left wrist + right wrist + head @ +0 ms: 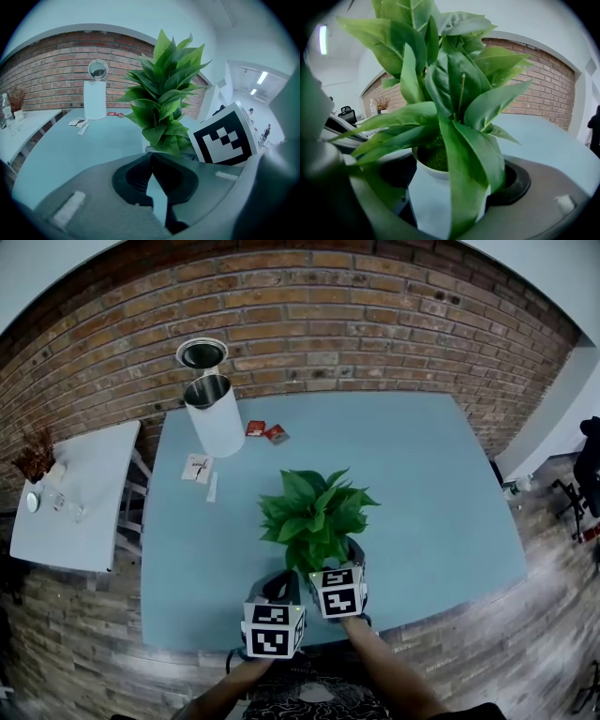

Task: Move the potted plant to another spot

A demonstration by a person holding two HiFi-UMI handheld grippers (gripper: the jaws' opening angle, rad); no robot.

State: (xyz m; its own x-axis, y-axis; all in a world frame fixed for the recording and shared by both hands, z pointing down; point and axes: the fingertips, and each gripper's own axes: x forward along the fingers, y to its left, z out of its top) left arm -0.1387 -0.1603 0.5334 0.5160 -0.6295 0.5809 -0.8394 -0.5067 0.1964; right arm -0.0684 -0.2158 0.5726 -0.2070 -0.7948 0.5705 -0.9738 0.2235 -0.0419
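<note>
Right gripper (452,180) around leafy white pot (424,201)

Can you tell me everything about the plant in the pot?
The potted plant has many broad, pointed, shiny green leaves rising from a small round white pot with a green mossy filling on top. It stands upright near the front edge of the light blue table. The right gripper has its jaws against both sides of the pot, and some leaves droop over them.
</note>
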